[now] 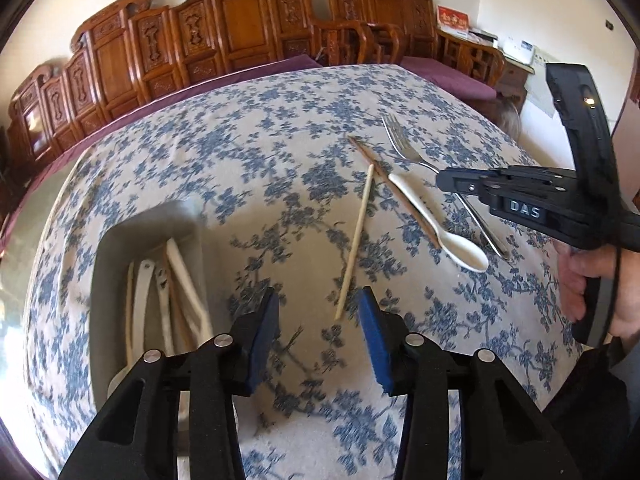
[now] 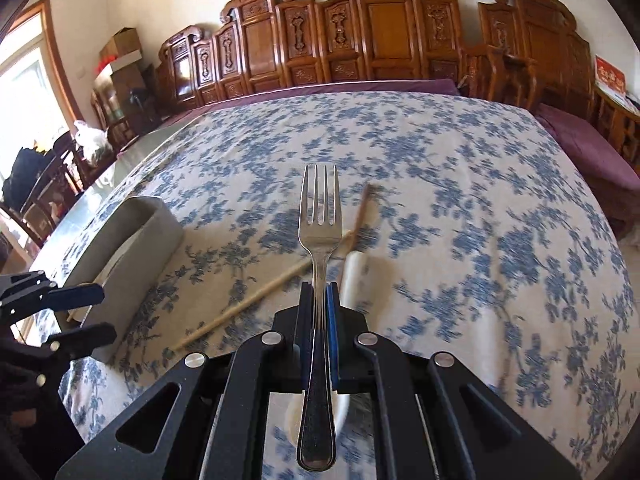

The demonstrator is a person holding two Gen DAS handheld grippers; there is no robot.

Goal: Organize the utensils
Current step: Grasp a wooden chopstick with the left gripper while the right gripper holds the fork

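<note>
The shiny stainless-steel fork sits pinched by its slim neck in my right gripper, tines forward, lifted off the blue-flowered tablecloth. It is stiff, fairly weighty and slick, so I judge a hold nearer the handle's middle would stop it swinging. Under it lie a glossy white ceramic spoon, likely brittle and slippery, a dark brown wooden chopstick and a pale bamboo chopstick, light and thin. My left gripper stands parted around nothing, beside the grey rectangular utensil bin.
</note>
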